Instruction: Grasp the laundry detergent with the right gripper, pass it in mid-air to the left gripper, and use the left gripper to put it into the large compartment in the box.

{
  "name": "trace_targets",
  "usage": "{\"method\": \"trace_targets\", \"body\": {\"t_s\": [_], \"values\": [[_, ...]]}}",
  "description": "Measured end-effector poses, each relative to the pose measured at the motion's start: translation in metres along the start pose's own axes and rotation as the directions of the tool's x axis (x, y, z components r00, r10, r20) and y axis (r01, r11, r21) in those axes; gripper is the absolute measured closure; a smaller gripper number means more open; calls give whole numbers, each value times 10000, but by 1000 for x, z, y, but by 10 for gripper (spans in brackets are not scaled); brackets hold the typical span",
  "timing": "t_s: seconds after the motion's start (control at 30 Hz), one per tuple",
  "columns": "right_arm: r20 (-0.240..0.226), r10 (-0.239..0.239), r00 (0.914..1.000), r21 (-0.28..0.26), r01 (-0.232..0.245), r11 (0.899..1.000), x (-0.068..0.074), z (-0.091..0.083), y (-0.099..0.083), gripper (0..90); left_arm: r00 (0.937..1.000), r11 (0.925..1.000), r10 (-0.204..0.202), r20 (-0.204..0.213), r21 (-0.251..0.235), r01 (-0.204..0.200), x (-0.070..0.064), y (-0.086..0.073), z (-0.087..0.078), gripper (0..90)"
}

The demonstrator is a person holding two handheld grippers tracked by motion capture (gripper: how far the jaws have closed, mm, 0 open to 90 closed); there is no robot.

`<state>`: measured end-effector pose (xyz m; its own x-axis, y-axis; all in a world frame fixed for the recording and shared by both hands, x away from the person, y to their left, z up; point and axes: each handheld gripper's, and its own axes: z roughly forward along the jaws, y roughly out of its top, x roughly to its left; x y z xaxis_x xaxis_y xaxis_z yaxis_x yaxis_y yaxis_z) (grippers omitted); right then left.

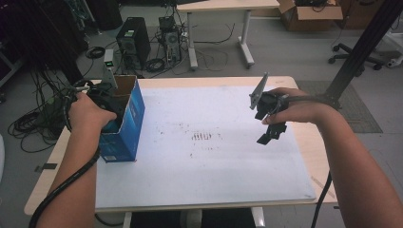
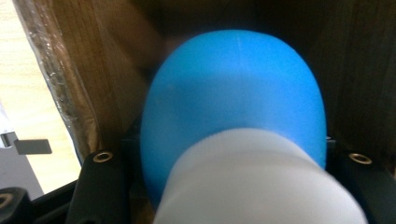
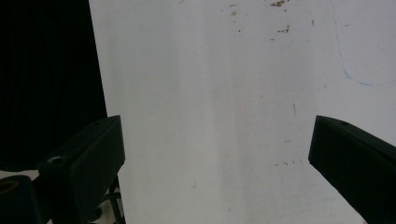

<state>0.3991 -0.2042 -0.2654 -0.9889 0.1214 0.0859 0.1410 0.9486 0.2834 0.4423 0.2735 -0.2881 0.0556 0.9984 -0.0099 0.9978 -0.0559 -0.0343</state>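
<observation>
The left gripper is reached into one open blue cardboard box at the desk's left edge, its fingers pinching one smooth, rounded blue-and-white object. The right gripper is held above the white mat, fingers spread.

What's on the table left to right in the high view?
Left gripper, reaching into the open top of the blue box → stained white mat → right gripper, held above the mat with its jaws apart.
</observation>
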Motion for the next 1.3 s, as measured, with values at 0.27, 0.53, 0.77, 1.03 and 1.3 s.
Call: {"method": "trace_targets", "body": {"t_s": [0.27,0.53,0.77,1.03,1.3], "values": [[27,62,10000,-45,-62,10000,1,-1,-3,38,10000,10000,27,-68,85,-27,-1,0,2,390],[138,140,9998,-13,-140,9999,1,-2,-7,38,9999,9999,95,-87,104,-94,-1,1,1,381],[288,201,9994,-17,-201,9998,0,0,-11,40,9999,9999,151,31,-82,-151,-2,2,-1,338],[263,257,9993,-15,-257,9997,-1,1,-13,40,10000,10000,66,70,-68,-66,-2,1,-3,332],[258,222,9994,-63,-221,9997,-2,2,-14,39,9999,9997,97,134,-224,-94,-3,-3,-13,299]]}}
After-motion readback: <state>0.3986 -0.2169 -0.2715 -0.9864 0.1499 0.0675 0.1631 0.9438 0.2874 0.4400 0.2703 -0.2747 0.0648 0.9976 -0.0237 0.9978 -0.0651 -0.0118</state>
